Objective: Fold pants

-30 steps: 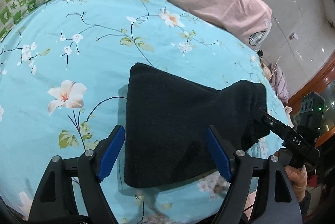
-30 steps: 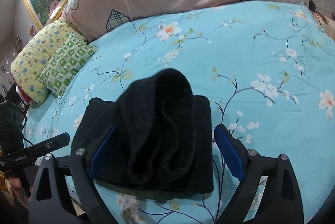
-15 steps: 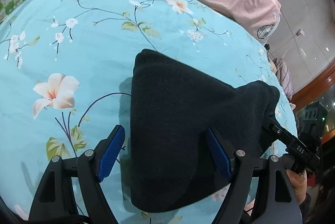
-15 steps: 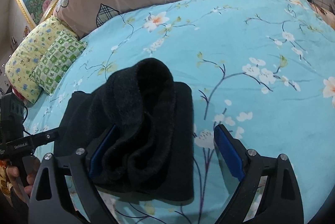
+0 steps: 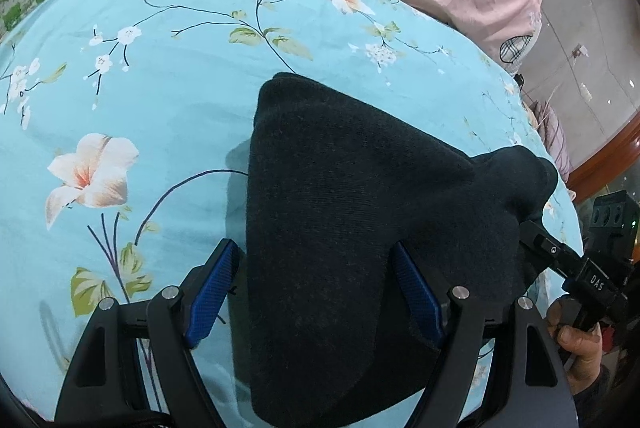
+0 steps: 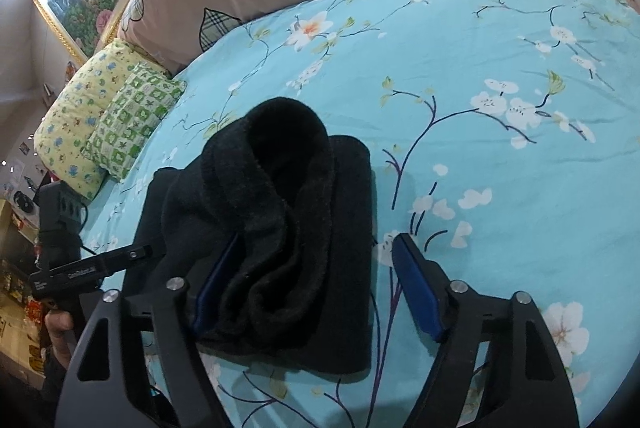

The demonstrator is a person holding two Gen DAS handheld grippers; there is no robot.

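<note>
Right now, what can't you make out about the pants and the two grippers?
- Left wrist view: the pants cover the left gripper's right pad; contact unclear.
- Right wrist view: fabric hides most of the closing right gripper's left pad.
- Both views: near hem lost behind gripper frames.
- Waistband and legs indistinguishable in the dark bundle.

My left gripper's (image 5: 316, 292) right pad sits half behind the black pants (image 5: 360, 228); their near edge runs below frame; my right pads' contact unclear
</note>
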